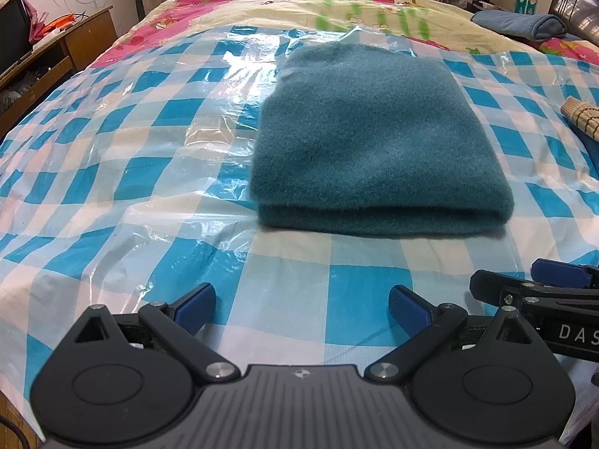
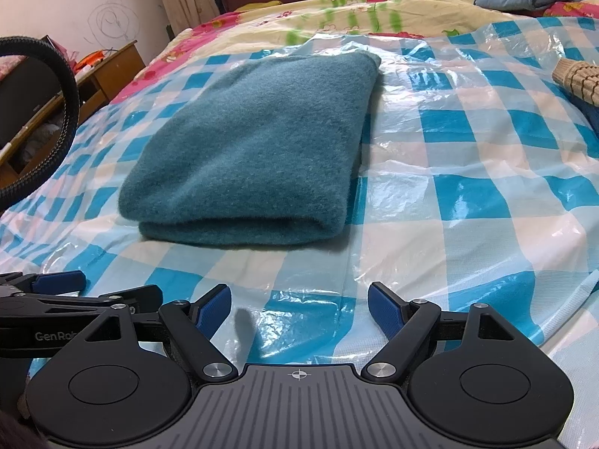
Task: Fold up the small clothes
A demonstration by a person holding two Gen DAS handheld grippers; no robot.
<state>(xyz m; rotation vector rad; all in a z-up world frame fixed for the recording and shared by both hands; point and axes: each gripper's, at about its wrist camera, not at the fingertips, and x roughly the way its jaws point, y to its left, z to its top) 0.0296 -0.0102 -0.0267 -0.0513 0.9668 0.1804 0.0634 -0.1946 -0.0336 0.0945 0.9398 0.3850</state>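
A fuzzy teal garment [image 1: 374, 138] lies folded into a thick rectangle on the blue-and-white checked plastic sheet [image 1: 131, 172], its folded edge facing me. In the right wrist view the same teal garment [image 2: 254, 149] sits left of centre. My left gripper [image 1: 302, 308] hovers open over the sheet, short of the garment's near edge, nothing between its blue pads. My right gripper [image 2: 299, 308] is open too, just to the garment's near right, holding nothing. Each gripper shows at the edge of the other's view: right gripper [image 1: 531, 284], left gripper [image 2: 63, 288].
The checked sheet [image 2: 468, 194] covers a bed with a floral quilt [image 1: 337, 3] behind. A beige striped knit item [image 1: 584, 116] lies at the right edge, and a rolled blue cloth [image 1: 524, 26] at the far right. A wooden desk [image 1: 56, 52] stands left of the bed.
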